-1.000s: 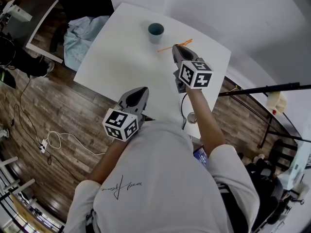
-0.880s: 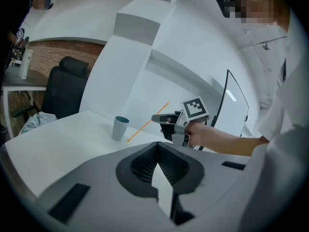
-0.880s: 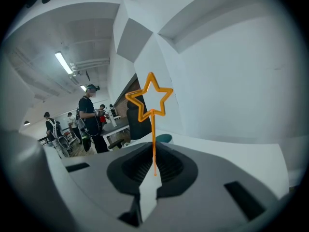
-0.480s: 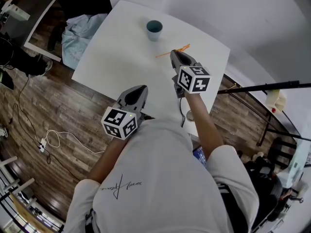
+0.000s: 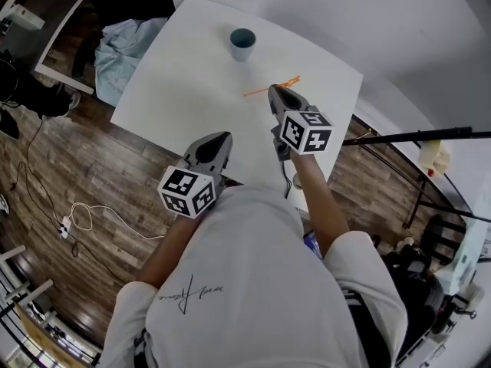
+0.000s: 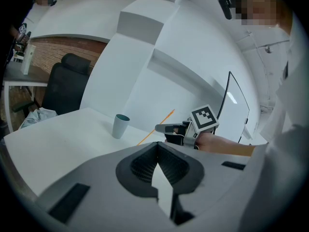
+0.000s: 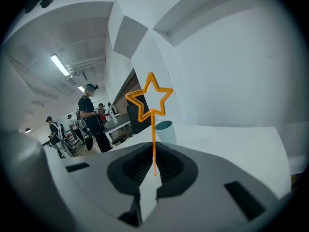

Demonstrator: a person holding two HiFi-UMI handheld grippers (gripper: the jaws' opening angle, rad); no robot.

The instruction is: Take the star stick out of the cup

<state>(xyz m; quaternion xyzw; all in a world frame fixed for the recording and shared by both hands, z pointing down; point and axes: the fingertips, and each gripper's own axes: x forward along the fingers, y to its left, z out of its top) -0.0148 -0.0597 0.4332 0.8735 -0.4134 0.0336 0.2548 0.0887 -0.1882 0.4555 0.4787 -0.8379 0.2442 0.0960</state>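
Note:
A teal cup (image 5: 242, 43) stands upright near the far edge of the white table (image 5: 184, 90); it also shows as cup (image 6: 120, 125) and cup (image 7: 164, 129). The orange star stick (image 5: 261, 90) is out of the cup, held level over the table to the cup's right. My right gripper (image 5: 275, 95) is shut on the stick. In the right gripper view the star (image 7: 149, 102) rises above my right gripper (image 7: 153, 167). My left gripper (image 5: 217, 146) hangs at the table's near edge, shut and empty; in its own view, left gripper (image 6: 157, 148).
A light blue cloth (image 5: 123, 44) lies left of the table. White cable (image 5: 77, 222) trails on the wood floor. A black stand (image 5: 414, 137) reaches in from the right. A black chair (image 6: 65, 88) stands beyond the table. People (image 7: 91, 116) stand in the background.
My right gripper has drawn the star stick a little farther from the cup, toward me. The left gripper has hardly moved.

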